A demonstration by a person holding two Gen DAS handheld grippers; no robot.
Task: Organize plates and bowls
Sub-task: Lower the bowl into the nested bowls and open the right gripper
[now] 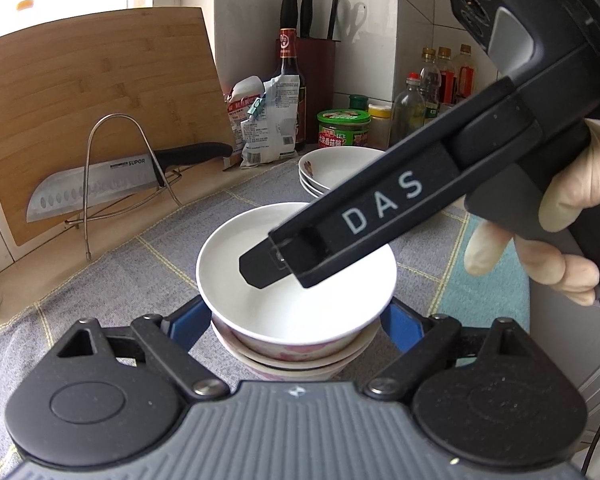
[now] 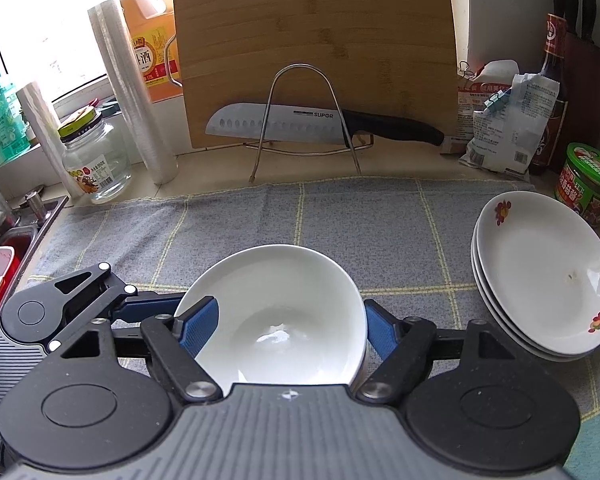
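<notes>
A stack of white bowls with pink flower walls stands on the grey checked cloth. My left gripper is open, its blue fingers on either side of the stack. My right gripper is open wide around the top bowl; its left finger lies inside the rim, the right one outside. In the left wrist view its black finger reaches into the top bowl. A stack of white flowered plates sits to the right, and shows in the left wrist view.
A bamboo cutting board and a knife rest in a wire rack at the back. Bottles, a glass jar, film rolls, food bags and a green tub line the counter's back. A sink is at the left.
</notes>
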